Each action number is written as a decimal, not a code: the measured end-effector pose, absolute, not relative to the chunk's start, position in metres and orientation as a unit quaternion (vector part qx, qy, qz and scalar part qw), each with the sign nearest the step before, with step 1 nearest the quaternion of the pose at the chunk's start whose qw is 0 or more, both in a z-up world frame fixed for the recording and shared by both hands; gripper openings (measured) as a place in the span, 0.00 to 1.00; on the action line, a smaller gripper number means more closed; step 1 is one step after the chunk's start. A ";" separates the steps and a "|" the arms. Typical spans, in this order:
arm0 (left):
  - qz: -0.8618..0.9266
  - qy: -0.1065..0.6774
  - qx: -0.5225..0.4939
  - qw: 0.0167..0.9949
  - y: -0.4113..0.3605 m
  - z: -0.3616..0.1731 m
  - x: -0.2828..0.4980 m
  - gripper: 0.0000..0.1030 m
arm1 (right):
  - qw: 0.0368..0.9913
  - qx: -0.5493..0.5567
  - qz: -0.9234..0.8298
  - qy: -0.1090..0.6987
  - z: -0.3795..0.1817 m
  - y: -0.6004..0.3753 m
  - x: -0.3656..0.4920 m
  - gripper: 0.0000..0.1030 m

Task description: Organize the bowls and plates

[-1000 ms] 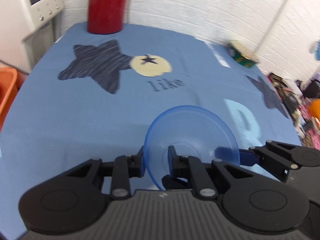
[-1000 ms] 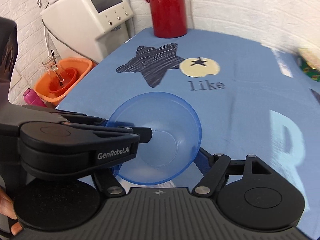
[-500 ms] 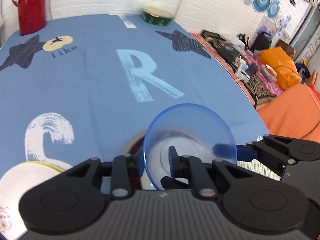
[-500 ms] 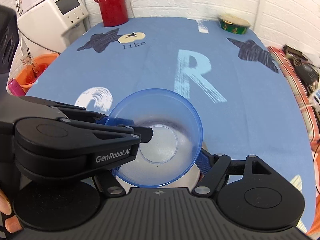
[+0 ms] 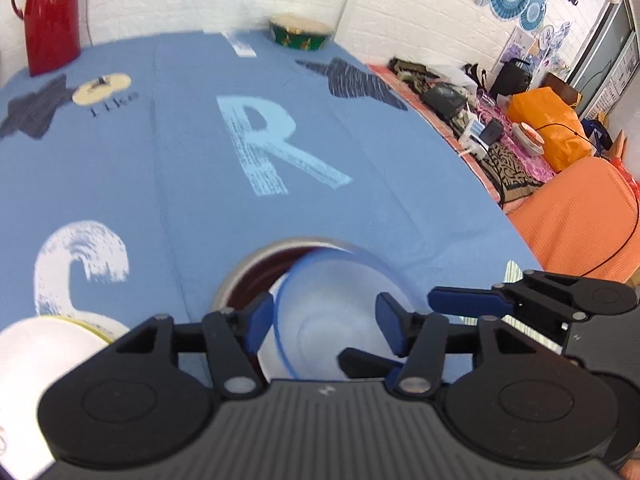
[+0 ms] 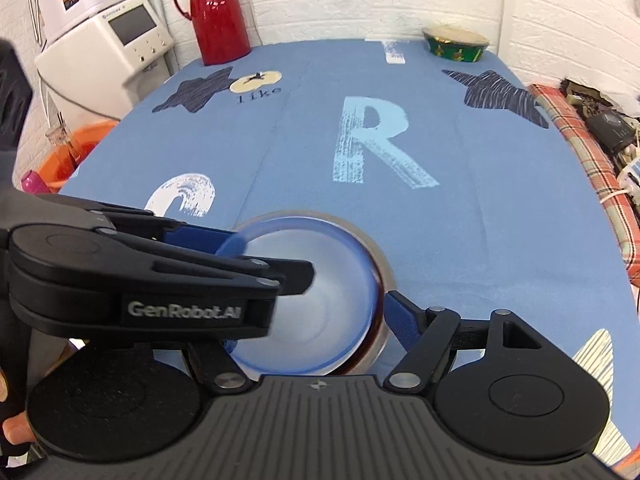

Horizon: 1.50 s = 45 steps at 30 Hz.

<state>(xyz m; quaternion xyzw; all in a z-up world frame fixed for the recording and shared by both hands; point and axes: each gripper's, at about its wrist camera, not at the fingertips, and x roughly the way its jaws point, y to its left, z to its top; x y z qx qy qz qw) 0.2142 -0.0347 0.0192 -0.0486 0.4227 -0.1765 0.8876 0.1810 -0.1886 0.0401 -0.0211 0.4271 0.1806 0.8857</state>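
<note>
Bowl (image 6: 312, 304), clear blue, sits inside a steel-rimmed dish (image 6: 378, 264) with a dark inside, at the near edge of the desk (image 6: 500, 200). The left gripper (image 5: 324, 320) has its jaws spread wide, one on each side of the bowl's left rim and gripping nothing. The right gripper (image 6: 320, 332) reaches in from the other side; one blue finger (image 6: 402, 324) lies just outside the dish, the other is hidden behind the left gripper, so I cannot tell how its jaws stand.

A blue cloth with a big R, a white C, dark stars and "like" covers the desk. At the far end stand a red jug (image 6: 216, 12) and a green tin (image 6: 456, 44); a white plate (image 5: 36, 364) lies near left. The walls are white brick (a white machine (image 6: 108, 52) and an orange basin (image 6: 76, 152) stand off to the left, orange fabric (image 5: 580, 216) and clutter to the right).

Half a second ago the left jaws were clamped on the bowl's rim, holding it above the dish; they have since let go and the bowl is down.
</note>
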 end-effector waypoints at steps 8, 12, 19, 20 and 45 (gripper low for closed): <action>-0.135 0.354 -0.050 0.924 -0.001 0.044 0.192 0.65 | 0.926 0.052 0.149 0.342 0.053 -0.218 0.148 0.59; -0.107 0.336 -0.051 0.935 0.027 0.043 0.175 0.66 | 0.944 0.100 0.108 0.295 0.042 -0.232 0.113 0.59; -0.086 0.351 -0.048 0.931 0.050 0.028 0.174 0.67 | 0.934 0.148 0.098 0.311 0.023 -0.242 0.108 0.59; -0.086 0.359 -0.049 0.928 0.051 0.026 0.178 0.67 | 0.934 0.143 0.094 0.313 0.023 -0.241 0.111 0.59; -0.172 0.477 -0.010 0.862 0.034 -0.018 0.242 0.72 | 0.911 0.088 0.080 0.394 0.007 -0.248 0.133 0.60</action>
